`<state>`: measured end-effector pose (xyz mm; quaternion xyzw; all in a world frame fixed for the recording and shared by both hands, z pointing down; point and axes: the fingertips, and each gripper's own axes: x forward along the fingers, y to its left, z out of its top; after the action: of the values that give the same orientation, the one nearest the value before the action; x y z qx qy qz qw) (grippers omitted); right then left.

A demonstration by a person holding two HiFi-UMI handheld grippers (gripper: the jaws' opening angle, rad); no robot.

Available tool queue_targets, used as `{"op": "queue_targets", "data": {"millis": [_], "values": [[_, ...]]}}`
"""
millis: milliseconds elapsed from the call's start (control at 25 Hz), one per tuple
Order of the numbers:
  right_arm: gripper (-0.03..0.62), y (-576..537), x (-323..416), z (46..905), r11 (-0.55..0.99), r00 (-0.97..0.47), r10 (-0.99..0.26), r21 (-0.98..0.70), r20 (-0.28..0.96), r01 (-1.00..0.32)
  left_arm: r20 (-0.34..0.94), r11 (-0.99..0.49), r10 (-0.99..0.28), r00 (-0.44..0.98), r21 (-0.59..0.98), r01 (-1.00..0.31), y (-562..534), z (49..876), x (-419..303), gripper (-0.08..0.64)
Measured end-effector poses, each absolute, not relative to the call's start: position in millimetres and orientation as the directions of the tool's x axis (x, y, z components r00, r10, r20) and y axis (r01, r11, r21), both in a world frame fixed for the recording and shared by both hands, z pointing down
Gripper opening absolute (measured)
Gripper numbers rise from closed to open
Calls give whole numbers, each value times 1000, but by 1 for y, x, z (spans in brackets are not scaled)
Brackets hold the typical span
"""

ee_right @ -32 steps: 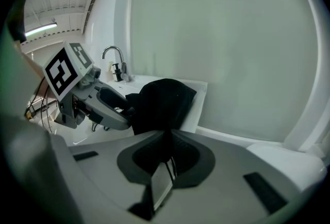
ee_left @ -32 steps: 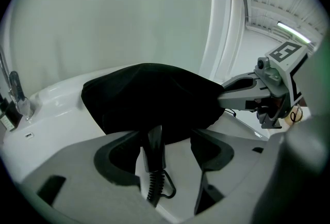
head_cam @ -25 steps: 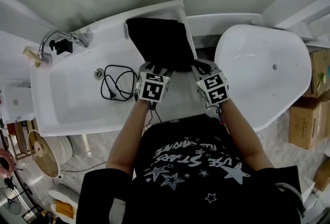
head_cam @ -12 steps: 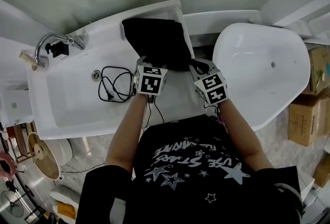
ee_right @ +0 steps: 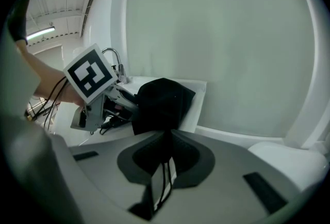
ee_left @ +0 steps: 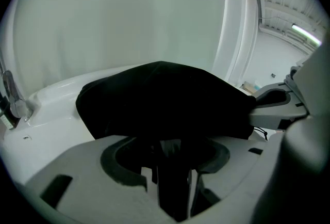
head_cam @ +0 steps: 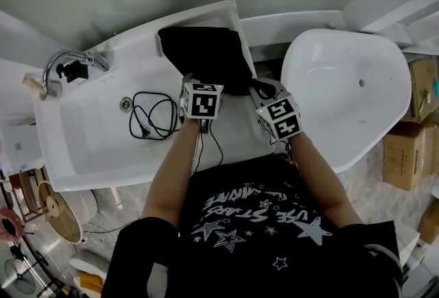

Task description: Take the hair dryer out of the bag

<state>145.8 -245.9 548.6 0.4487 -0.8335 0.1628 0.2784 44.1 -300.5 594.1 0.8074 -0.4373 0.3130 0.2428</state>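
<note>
A black bag (head_cam: 206,56) lies on the right end of the white basin (head_cam: 89,145). It fills the left gripper view (ee_left: 165,99). My left gripper (head_cam: 195,82) is at the bag's near left edge. Its jaws have just been closing, and a dark part stands between them (ee_left: 171,169); I cannot tell whether it is bag cloth or the dryer, and I see no pad pressing on it. My right gripper (head_cam: 256,88) is shut on the bag's near right corner, with black cloth pinched between its jaws (ee_right: 164,163). A black cord (head_cam: 151,115) with a plug lies coiled in the basin.
A chrome faucet (head_cam: 65,66) stands at the basin's far left. A white oval tub (head_cam: 343,84) sits right of the bag. Cardboard boxes (head_cam: 405,152) are on the floor at the far right. A wall rises behind the basin.
My left gripper has moved forward to the bag's near edge. My right gripper has kept its place on the bag's corner. The cord has not moved.
</note>
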Motion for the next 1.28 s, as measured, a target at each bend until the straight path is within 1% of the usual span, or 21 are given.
{"op": "queue_targets", "data": {"millis": [80,320,840,1040,1280], "values": [[26,-247,146,549,541,-439,-659,-20,611,-841,728,-503,-545,417,114,-856,-300,597,45,229],[23,-251,147,548,537,-430,-663,-10,612,-844,717,-509,-532,450,154,-847,-301,597,38,214],[20,-257,152,532,498,-412,-710,-7,571,-867,715,-602,-491,497,134,-787,-287,590,32,210],[20,-259,157,530,476,-395,-718,-10,572,-879,721,-647,-463,516,123,-753,-272,587,35,209],[20,-260,153,529,485,-395,-716,5,575,-874,716,-670,-446,537,130,-731,-255,584,30,209]]}}
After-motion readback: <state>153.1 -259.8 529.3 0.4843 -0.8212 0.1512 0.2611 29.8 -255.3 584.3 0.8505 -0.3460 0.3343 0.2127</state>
